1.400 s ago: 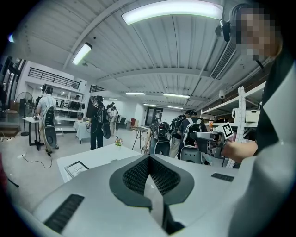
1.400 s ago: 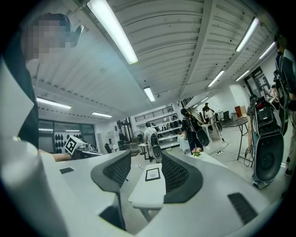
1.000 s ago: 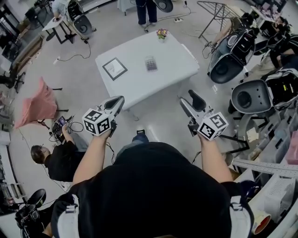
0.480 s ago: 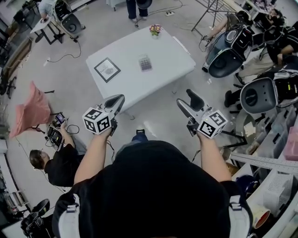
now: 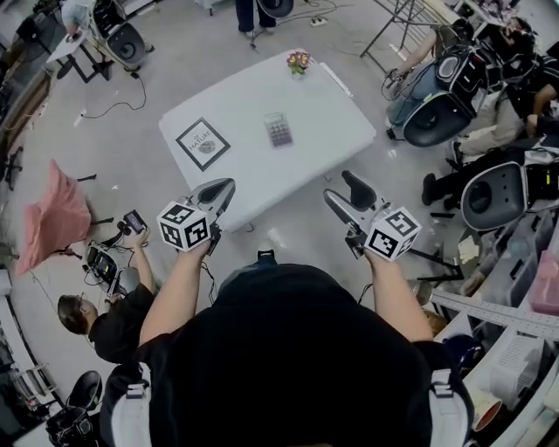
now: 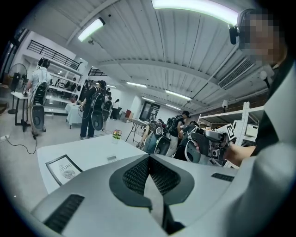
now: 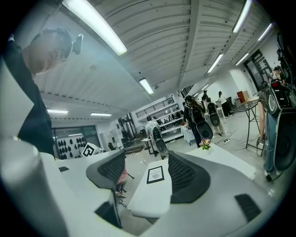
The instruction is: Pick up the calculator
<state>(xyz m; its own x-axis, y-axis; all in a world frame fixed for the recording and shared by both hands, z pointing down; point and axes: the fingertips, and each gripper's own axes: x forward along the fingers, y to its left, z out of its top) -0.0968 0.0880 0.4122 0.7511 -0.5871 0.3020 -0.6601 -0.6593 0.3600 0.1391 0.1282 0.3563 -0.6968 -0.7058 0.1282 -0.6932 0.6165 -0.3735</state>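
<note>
Left tongs (image 6: 149, 162): the jaws are sitting together with their pads meeting and nothing clamped between them. They are hovering off the near edge of the surface (image 5: 327, 122), toward its left corner.
Right tongs (image 7: 145, 159): the jaws are standing wide apart with nothing held between them. Only the surface is showing through the gap, far beyond. They are hovering off the near edge of the surface, toward its right corner, without touching it.
Calculator (image 5: 279, 130): it is lying flat near the middle of the surface, well apart from both tongs, with nothing touching it.
Surface: the white rectangular top is standing on a grey floor, with one corner pointing toward the person holding the tongs.
Framed card (image 5: 203, 143): it is resting on the left part of the surface, apart from the calculator.
Flower pot (image 5: 299, 62): it is standing upright at the far edge of the surface, beyond the calculator.
Seated person (image 5: 100, 306): this person is sitting on the floor off the surface's left side and holding up a phone (image 5: 134, 221).
Pink cloth (image 5: 54, 218): it is draping over something farther off the surface's left side.
Rounded black-and-grey machines (image 5: 437, 109): they are crowding the floor off the surface's right side.
Standing person (image 5: 253, 13): only the legs are showing, beyond the surface's far edge.
</note>
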